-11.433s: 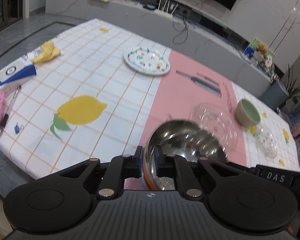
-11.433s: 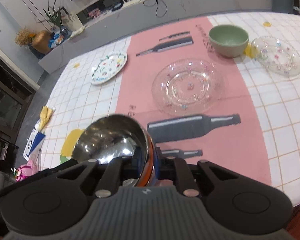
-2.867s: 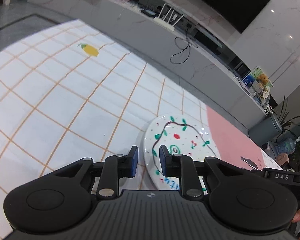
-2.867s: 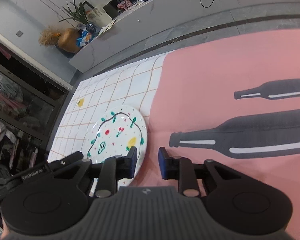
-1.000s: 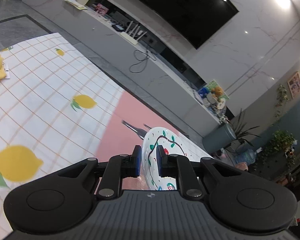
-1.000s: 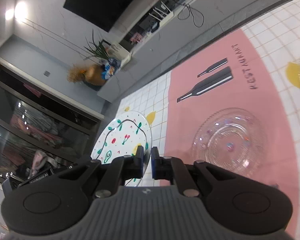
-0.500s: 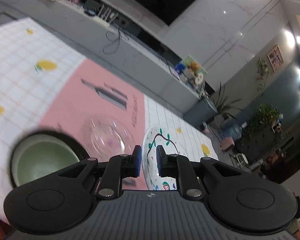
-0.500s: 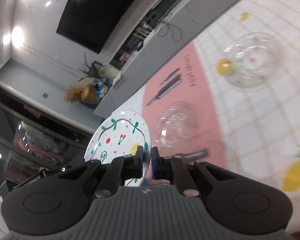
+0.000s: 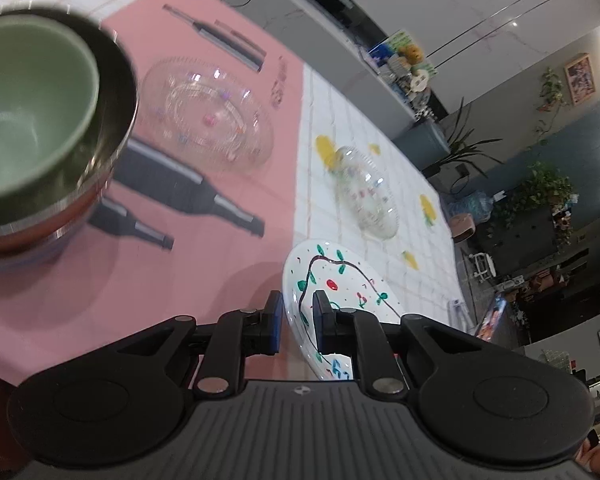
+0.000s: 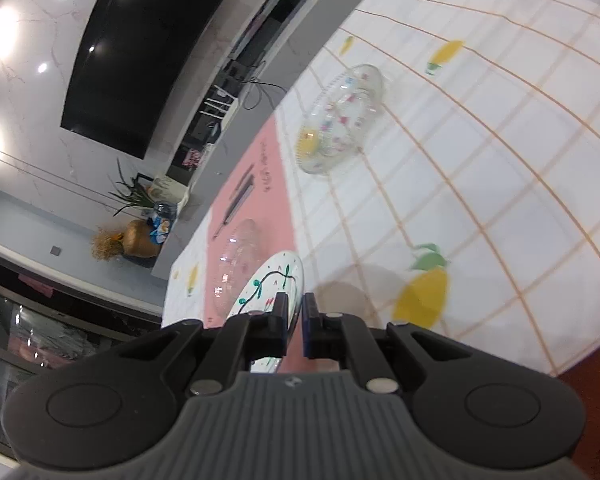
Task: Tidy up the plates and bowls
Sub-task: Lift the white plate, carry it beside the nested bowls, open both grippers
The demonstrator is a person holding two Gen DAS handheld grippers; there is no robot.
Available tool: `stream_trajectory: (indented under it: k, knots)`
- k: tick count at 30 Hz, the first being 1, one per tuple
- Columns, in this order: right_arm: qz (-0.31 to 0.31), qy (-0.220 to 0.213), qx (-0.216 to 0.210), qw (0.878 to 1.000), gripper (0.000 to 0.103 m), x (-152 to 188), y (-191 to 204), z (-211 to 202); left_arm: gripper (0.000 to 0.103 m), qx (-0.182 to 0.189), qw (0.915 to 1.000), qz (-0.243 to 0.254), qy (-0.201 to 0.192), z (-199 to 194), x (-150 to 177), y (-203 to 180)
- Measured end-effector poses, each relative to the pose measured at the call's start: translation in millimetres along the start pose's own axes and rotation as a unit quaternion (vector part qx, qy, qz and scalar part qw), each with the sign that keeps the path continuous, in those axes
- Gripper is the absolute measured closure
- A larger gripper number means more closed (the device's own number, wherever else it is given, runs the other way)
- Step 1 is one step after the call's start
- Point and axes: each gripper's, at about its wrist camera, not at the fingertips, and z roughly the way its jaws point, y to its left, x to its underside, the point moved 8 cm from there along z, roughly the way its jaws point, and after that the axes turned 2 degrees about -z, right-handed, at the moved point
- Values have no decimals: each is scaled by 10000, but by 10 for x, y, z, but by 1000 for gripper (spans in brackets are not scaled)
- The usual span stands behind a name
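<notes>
Two tool-mounted fisheyes, close above the tablecloth, from opposite sides, both sharing the painted plate.

White painted plate held tilted above tabletop; green bowl nested in steel bowl; two glass dishes apart.

My left gripper pinches the rim of the painted plate, held above the tablecloth. To the left I see a green bowl nested in a steel bowl, with 2 clear glass dishes beyond.
</notes>
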Motion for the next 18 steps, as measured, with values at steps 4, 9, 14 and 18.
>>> stream_trajectory:
  k: [4,9,14,18]
  knots:
    - [100,37,8,9999,98,67,-133,75,86,-181,9998,-61,34,63,56,103]
    - [31,7,57,10000,98,80,-180,153,86,-377,9993,36,17,95,103,163]
    - [34,-15,103,9999,98,105,-219,228,86,-527,9985,112,-125,133,95,179]
    - [27,-62,197,9998,98,136,-242,326,86,-653,9974,185,-246,161,43,187]
